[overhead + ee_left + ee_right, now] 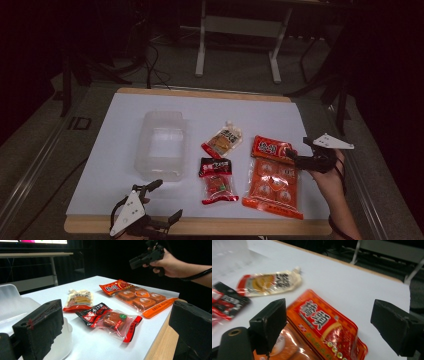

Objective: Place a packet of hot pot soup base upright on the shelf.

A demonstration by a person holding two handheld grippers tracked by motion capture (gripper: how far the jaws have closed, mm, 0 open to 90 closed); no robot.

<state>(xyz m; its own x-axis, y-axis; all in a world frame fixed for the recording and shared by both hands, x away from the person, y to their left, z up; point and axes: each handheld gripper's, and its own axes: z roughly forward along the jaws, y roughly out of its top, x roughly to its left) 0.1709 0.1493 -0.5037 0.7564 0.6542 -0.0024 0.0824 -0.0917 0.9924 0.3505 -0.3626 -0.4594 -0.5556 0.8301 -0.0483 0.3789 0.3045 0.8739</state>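
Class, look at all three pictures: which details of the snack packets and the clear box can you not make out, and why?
- Large orange packet: lower part cut off by the right gripper view's bottom edge.
- Clear plastic box: partly hidden behind the left hand-held gripper jaw.
- Black-and-red packet: print too small in the high view.

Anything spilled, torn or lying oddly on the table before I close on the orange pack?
Nothing stands out. The orange pack, the black-and-red pack and the pale pouch lie flat and look sealed beside the clear container. The right gripper hovers open over the orange pack's top end.
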